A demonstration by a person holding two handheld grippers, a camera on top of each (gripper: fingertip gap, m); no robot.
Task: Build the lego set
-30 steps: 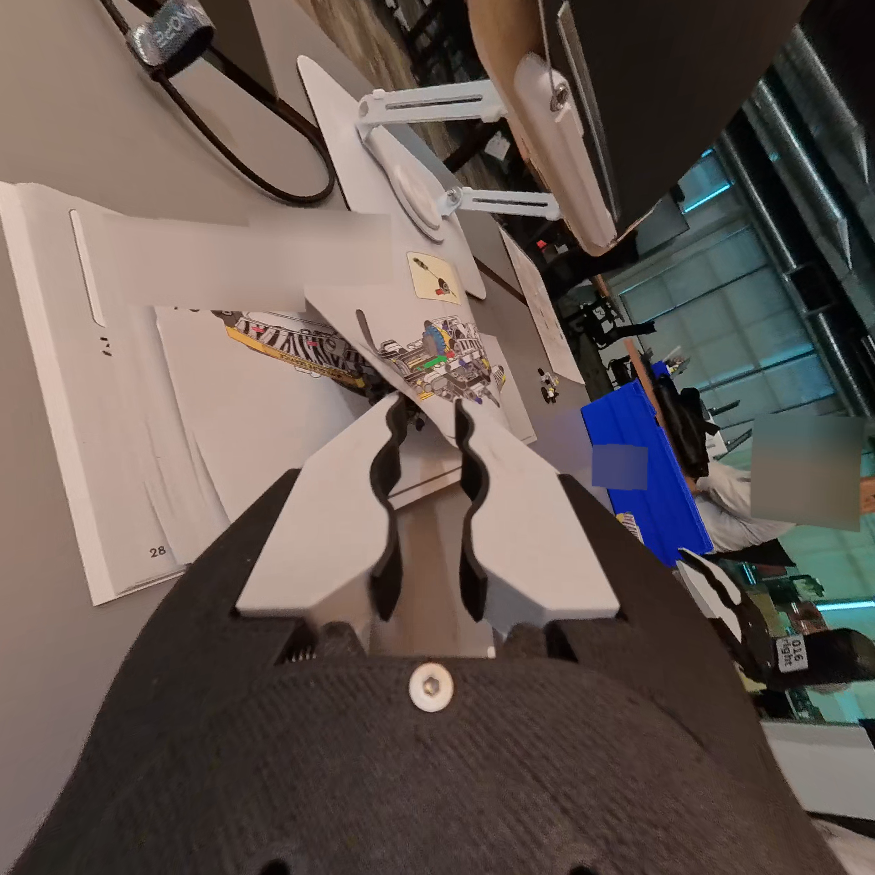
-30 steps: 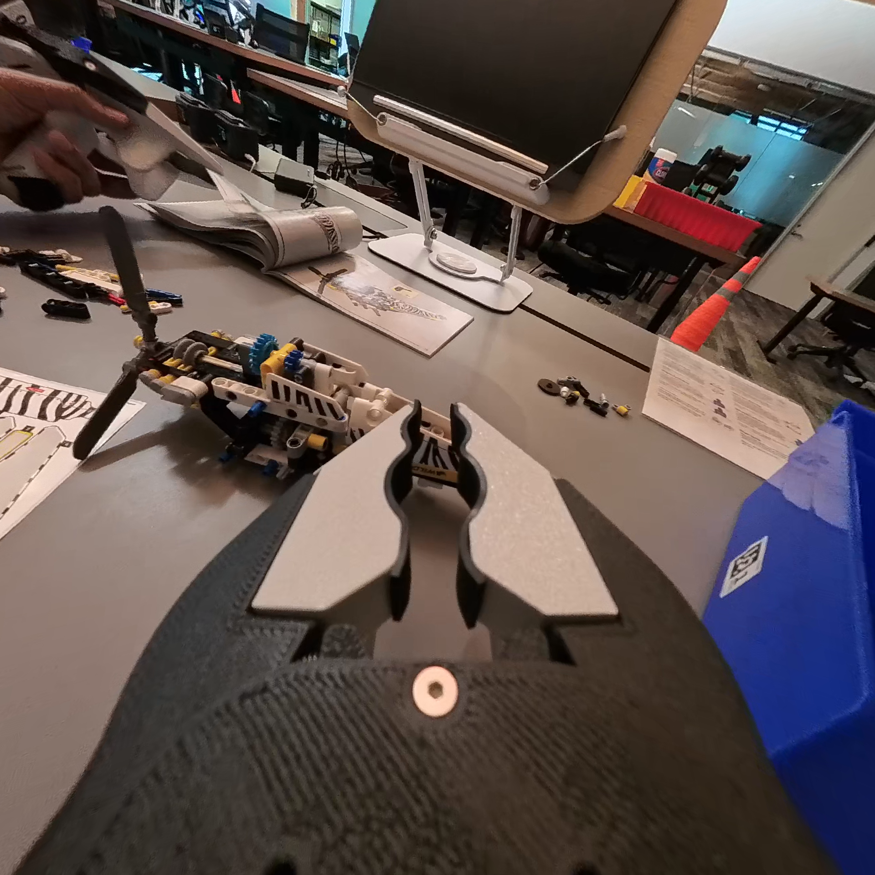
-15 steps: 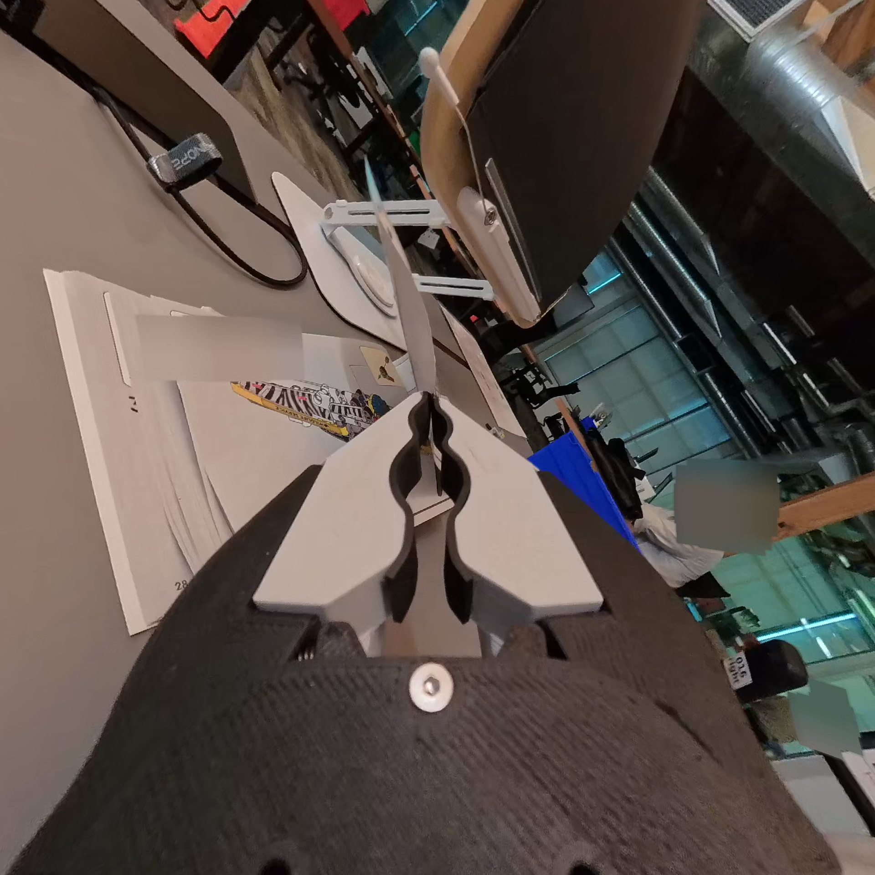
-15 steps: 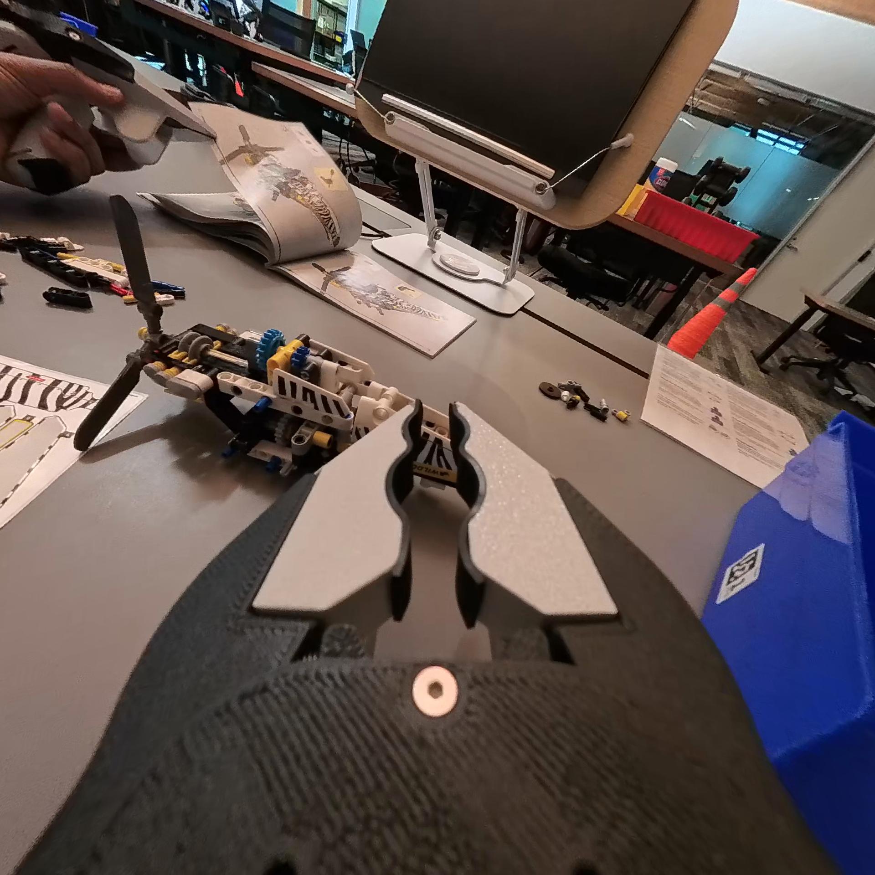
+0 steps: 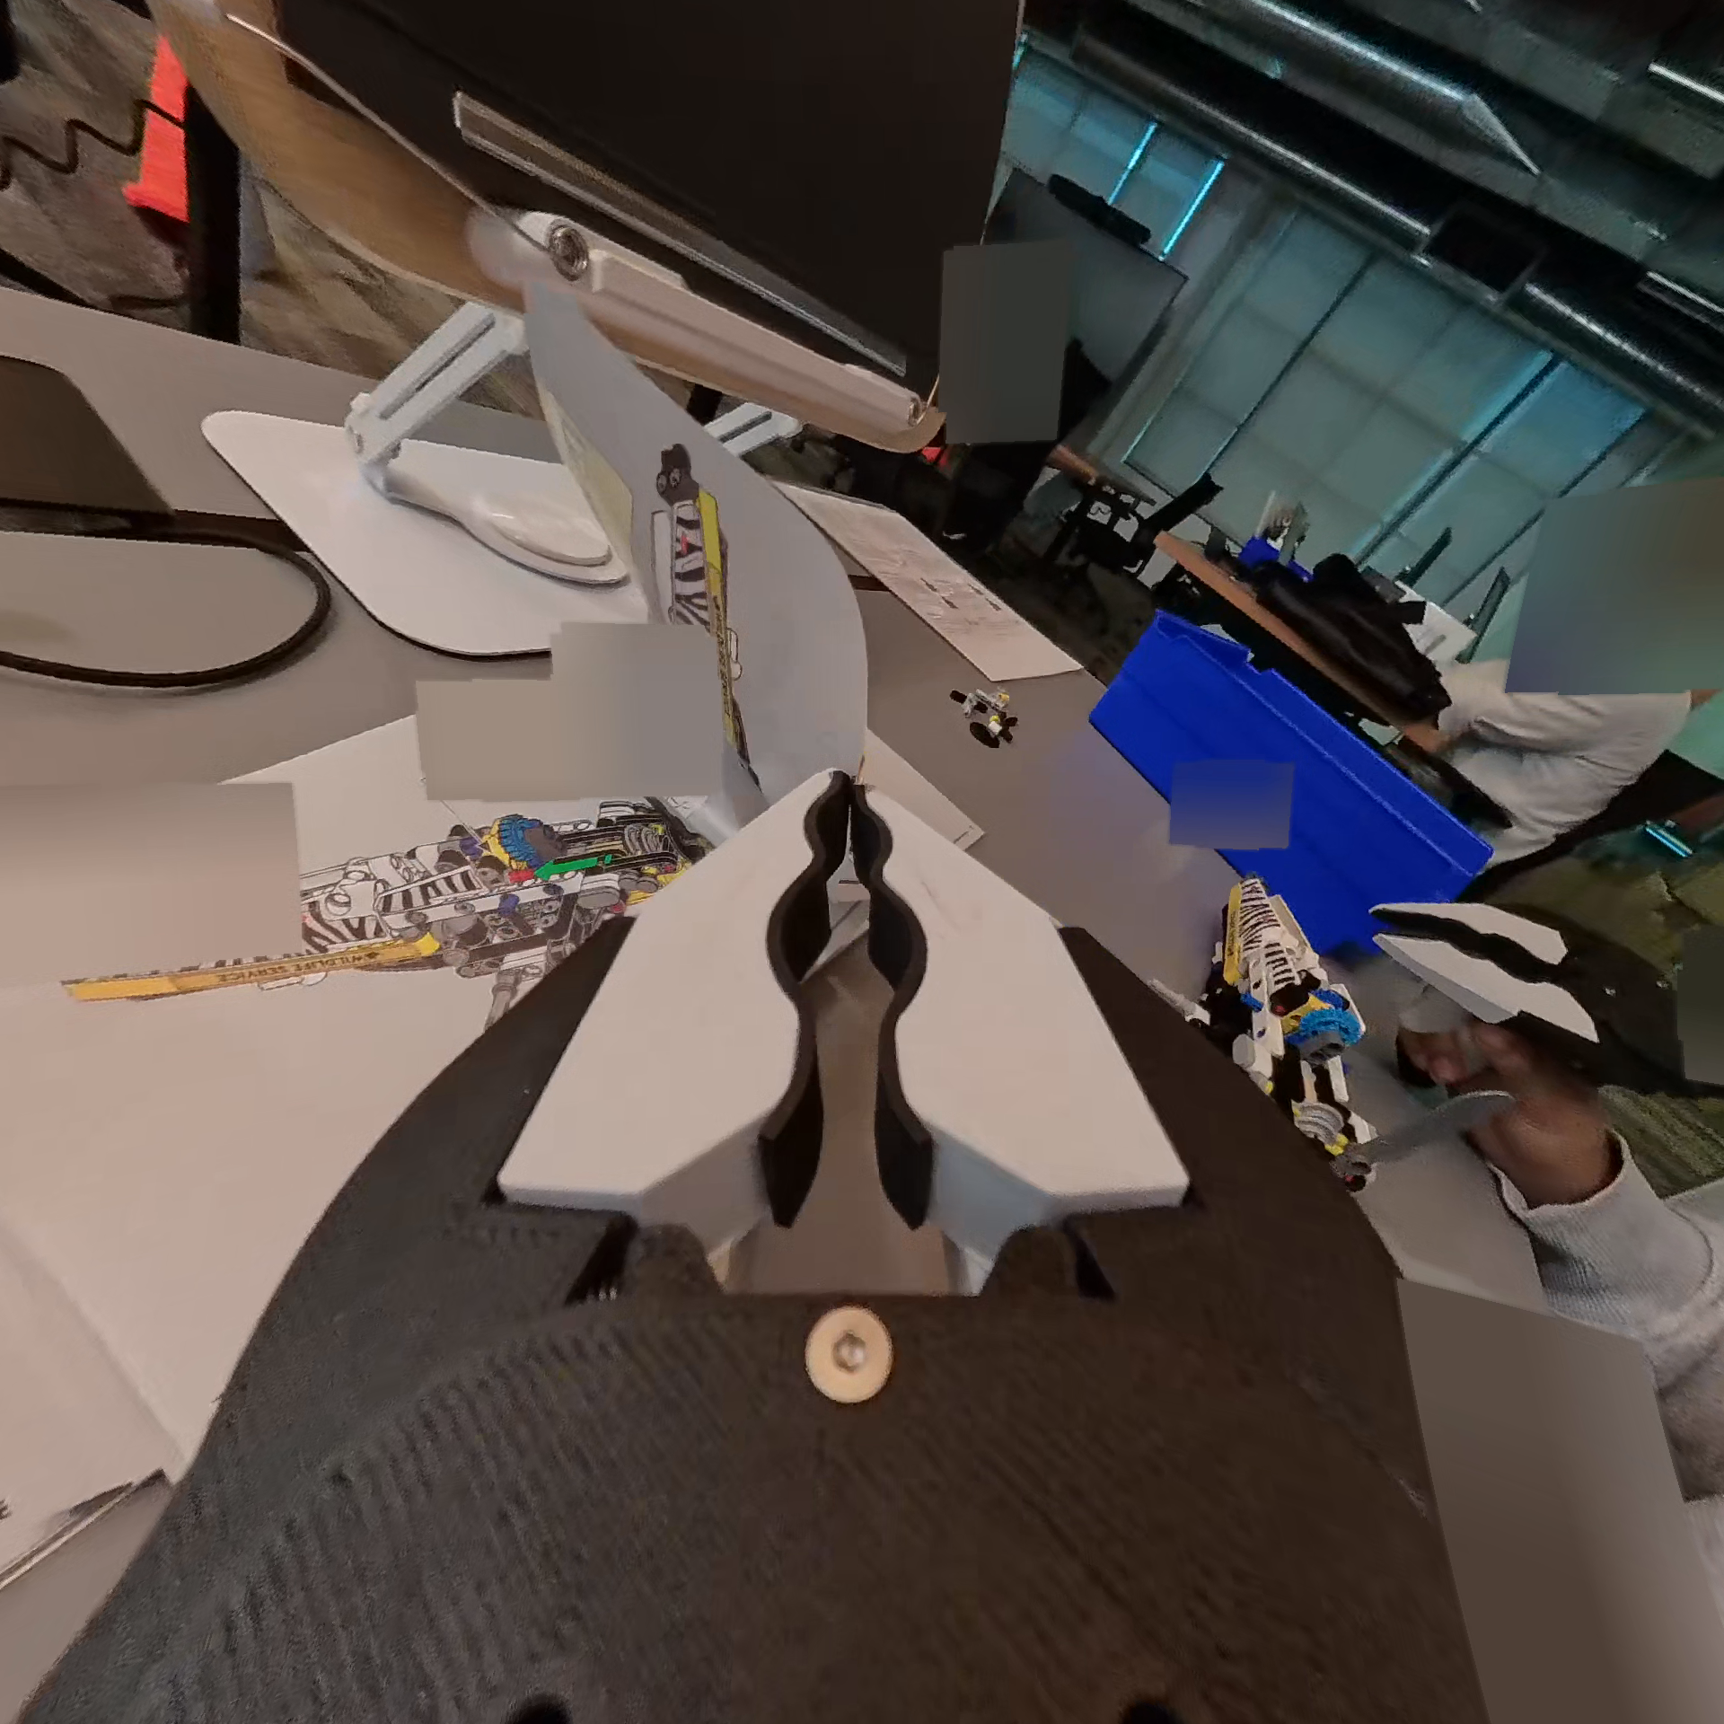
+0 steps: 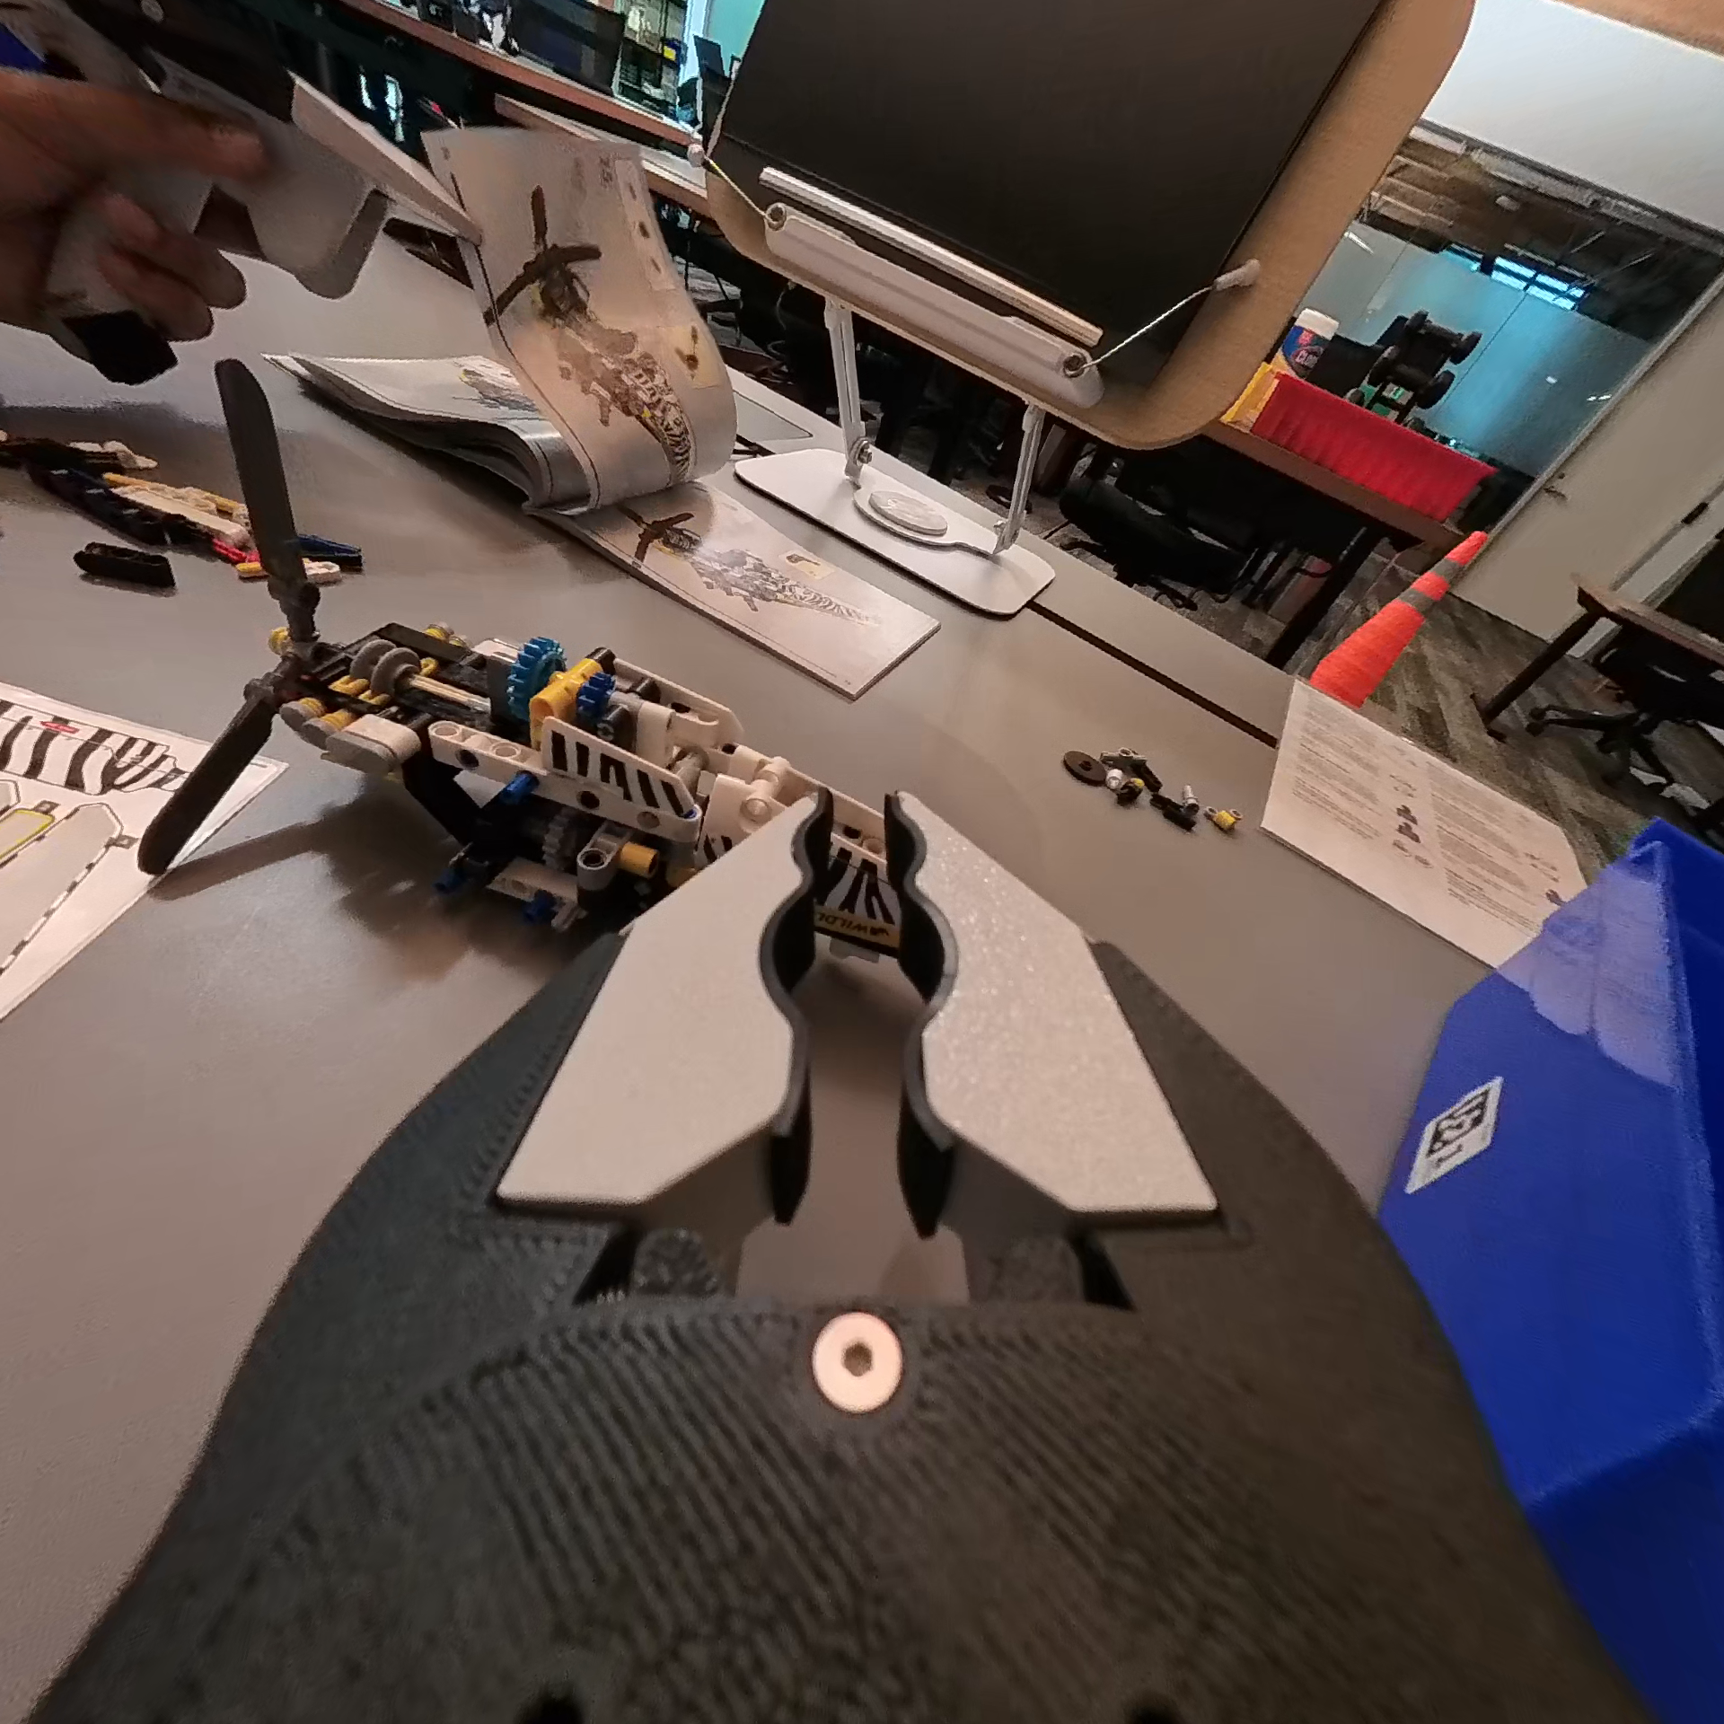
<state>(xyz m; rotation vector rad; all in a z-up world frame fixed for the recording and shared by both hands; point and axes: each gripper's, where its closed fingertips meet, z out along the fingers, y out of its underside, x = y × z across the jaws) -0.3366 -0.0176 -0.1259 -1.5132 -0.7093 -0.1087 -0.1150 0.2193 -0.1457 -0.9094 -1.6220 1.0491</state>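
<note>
A partly built zebra-striped lego aircraft (image 6: pixel 560 746) with a black propeller (image 6: pixel 261 522) lies on the grey table. My right gripper (image 6: pixel 854 812) hovers at its tail end with the jaws a narrow gap apart; the striped tail shows through the gap and I cannot tell if they touch. My left gripper (image 5: pixel 849 793) is shut on a page (image 5: pixel 746 578) of the open instruction booklet (image 5: pixel 373 933) and holds it curled upward. The right wrist view shows that gripper (image 6: pixel 373 187) and the lifted page (image 6: pixel 597 308) at top left. The aircraft (image 5: pixel 1278 998) also shows in the left wrist view.
Loose parts lie at far left (image 6: pixel 168 522) and in a small cluster (image 6: pixel 1147 784) at right. A sticker sheet (image 6: pixel 56 793) lies at left, a printed sheet (image 6: pixel 1418 821) and a blue bin (image 6: pixel 1586 1213) at right. A monitor stand (image 6: pixel 914 522) is behind the booklet. The grippers' ends are close to 35 cm from one another. The partly built zebra-striped lego aircraft (image 6: pixel 560 746) lies around 7 cm away from my right fingertips.
My left gripper closed on a booklet page and lifted it up and over, so it now stands curled. The right gripper stayed by the aircraft's tail.
</note>
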